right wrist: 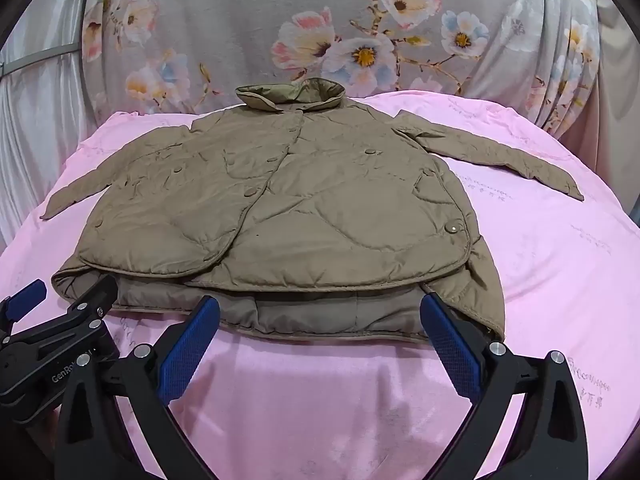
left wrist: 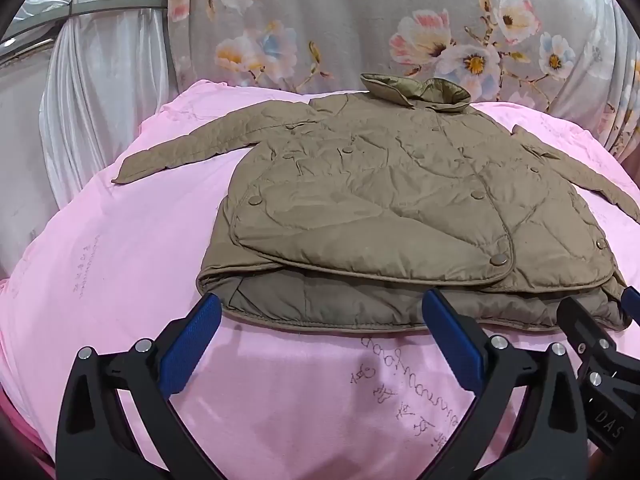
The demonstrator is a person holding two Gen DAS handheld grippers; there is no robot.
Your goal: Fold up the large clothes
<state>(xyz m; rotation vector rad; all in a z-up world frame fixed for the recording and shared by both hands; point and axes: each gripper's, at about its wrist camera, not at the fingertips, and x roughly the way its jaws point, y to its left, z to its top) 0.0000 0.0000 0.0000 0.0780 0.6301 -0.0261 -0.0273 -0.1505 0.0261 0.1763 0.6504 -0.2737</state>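
An olive-brown quilted jacket (left wrist: 400, 208) lies flat, front up, on a pink sheet (left wrist: 120, 264), collar at the far side, both sleeves spread out. It also shows in the right wrist view (right wrist: 288, 208). My left gripper (left wrist: 320, 316) is open, its blue-padded fingers (left wrist: 192, 344) just before the jacket's near hem at the left part. My right gripper (right wrist: 320, 316) is open before the hem's right part. Each gripper shows in the other's view: the right one (left wrist: 600, 344), the left one (right wrist: 60, 320). Neither holds anything.
The pink sheet (right wrist: 560, 264) covers a raised, bed-like surface with printed script on it. A grey floral cloth (left wrist: 400, 24) hangs behind it. White curtains (left wrist: 92, 92) hang at the far left.
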